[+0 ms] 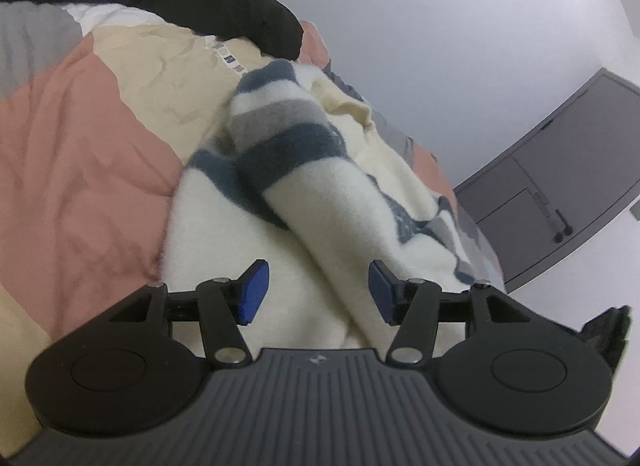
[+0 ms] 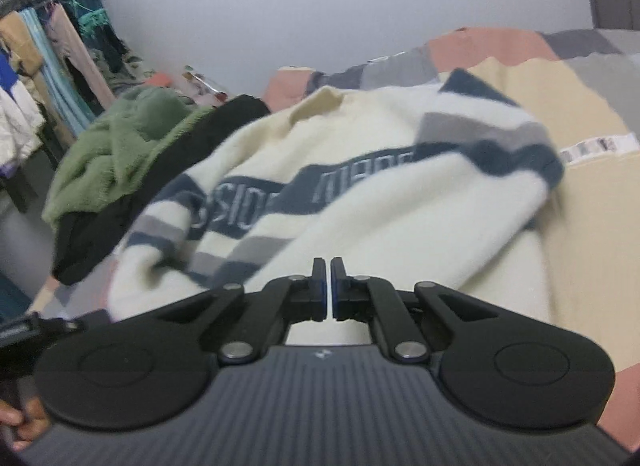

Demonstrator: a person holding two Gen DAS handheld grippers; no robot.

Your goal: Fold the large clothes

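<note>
Cream striped sweater (image 1: 320, 193) lies beyond both tongs (left open, right closed).

You have a bed (image 2: 592, 113) under everything, covered by a quilt (image 1: 80, 137) in pink, beige and grey patches. On it lies the cream sweater (image 2: 392, 201) with navy and grey stripes, one sleeve (image 1: 280, 133) folded across its body. Beside the sweater, a green fleece (image 2: 120, 137) sits on a black garment (image 2: 84, 242), both on the quilt.
</note>
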